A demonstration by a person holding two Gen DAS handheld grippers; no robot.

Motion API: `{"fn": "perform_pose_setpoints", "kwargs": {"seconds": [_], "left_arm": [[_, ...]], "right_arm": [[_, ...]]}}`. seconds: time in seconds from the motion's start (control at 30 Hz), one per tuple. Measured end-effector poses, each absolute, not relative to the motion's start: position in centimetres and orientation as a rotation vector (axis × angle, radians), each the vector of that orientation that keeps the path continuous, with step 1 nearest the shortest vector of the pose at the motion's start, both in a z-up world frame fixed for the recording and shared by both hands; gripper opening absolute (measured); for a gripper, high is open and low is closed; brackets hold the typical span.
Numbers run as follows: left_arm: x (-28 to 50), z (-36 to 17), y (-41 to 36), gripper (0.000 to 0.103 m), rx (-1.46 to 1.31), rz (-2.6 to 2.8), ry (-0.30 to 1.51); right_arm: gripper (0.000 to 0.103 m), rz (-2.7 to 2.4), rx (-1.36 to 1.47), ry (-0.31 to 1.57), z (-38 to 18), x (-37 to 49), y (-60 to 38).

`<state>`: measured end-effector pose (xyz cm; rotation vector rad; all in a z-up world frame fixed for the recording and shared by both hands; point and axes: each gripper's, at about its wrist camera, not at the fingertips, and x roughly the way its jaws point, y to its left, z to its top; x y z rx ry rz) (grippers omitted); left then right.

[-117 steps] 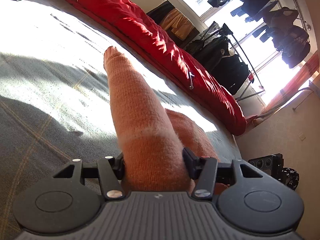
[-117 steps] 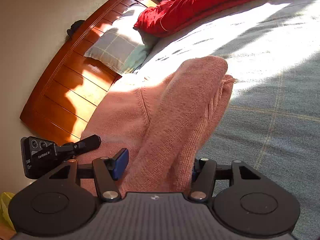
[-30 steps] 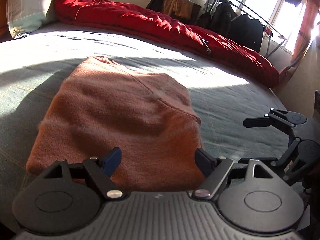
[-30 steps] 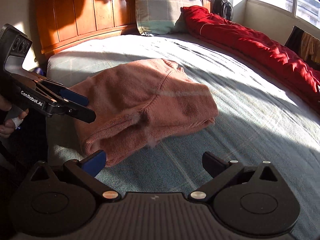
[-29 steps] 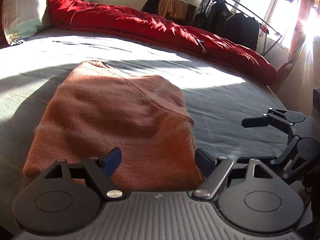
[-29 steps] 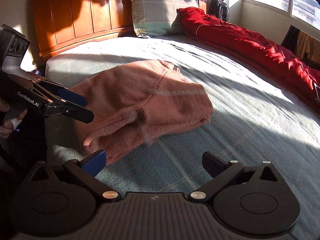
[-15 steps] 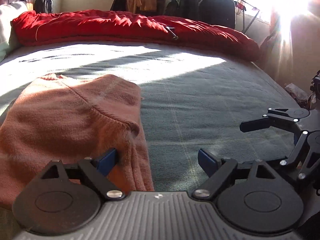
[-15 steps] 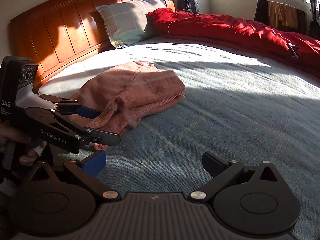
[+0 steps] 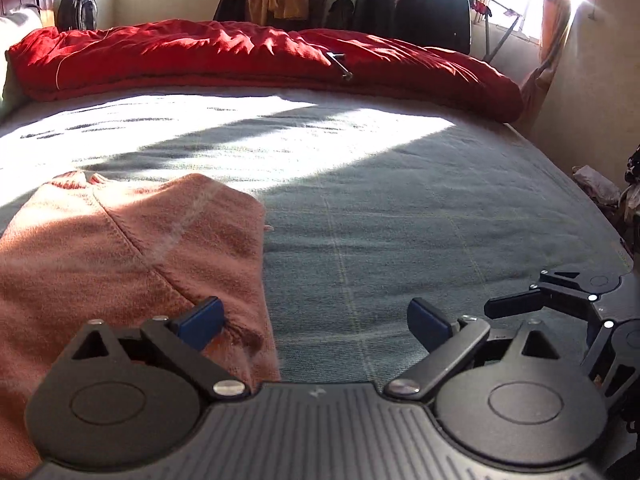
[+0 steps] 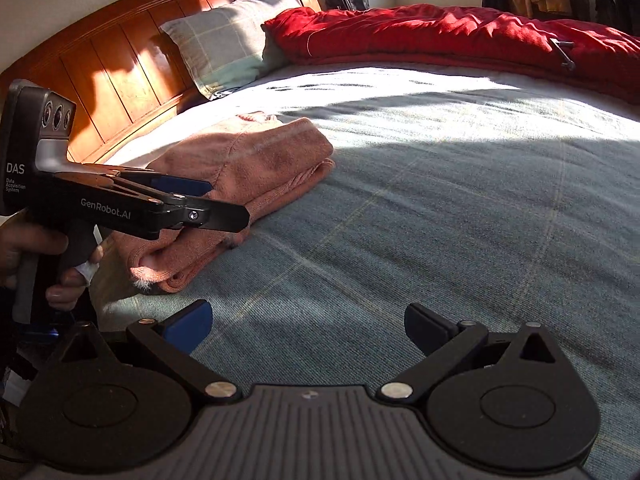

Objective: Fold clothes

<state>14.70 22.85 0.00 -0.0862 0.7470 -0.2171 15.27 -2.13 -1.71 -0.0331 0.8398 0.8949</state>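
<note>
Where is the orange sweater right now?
The folded orange sweater lies on the blue-green bedspread, at the left in both wrist views, near the wooden headboard and plaid pillow.

**Colours and patterns on the bed**

Folded salmon-orange knit sweater [image 9: 120,248] – plain, one pale streak. Grey-blue woven bedspread [image 9: 400,220] with thin yellowish check lines. Crumpled bright red duvet [image 9: 240,56], white piping. Pale grey-green plaid pillow [image 10: 224,48]. Reddish-brown wooden headboard [image 10: 120,52]. Gripper pads blue [image 10: 188,326], bodies black.

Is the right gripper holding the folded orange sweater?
No, the right gripper is open above bare bedspread, and the sweater lies apart from it.
</note>
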Motion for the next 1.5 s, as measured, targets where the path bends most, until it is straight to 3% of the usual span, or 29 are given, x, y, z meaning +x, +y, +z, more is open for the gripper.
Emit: {"fn": "perform_pose_setpoints", "kwargs": {"seconds": [0.2,0.37,0.5,0.67,0.87,1.07,1.3,1.5], "left_arm": [[21.0,0.8,23.9,0.097,-0.122,-0.190,0.732],[26.5,-3.6,25.4,0.097,-0.177,-0.100,0.839],[27.0,-4.2,25.1,0.097,-0.211,-0.169,0.841],[23.6,-1.2,25.4,0.097,-0.226,-0.204,0.807],[14.0,1.7,26.4,0.098,-0.248,-0.202,0.726],[6.9,-0.2,25.5,0.098,-0.299,-0.196,0.681],[7.3,-3.8,22.4,0.100,-0.253,-0.182,0.740],[4.5,-2.6,23.0,0.100,-0.293,-0.153,0.670]], "right_arm": [[0.103,0.912,-0.017,0.859,-2.3,15.5,-1.7],[0.103,0.898,0.006,0.874,-2.2,15.7,-2.3],[0.103,0.879,0.016,0.882,-2.2,15.8,-2.8],[0.103,0.859,0.033,0.894,-2.3,15.9,-3.0],[0.103,0.883,0.035,0.869,-1.3,14.8,-2.7],[0.103,0.912,0.042,0.859,-0.6,13.6,-2.2],[0.103,0.908,0.016,0.845,0.1,12.2,-2.0],[0.103,0.880,0.018,0.842,0.4,12.2,-2.9]]}}
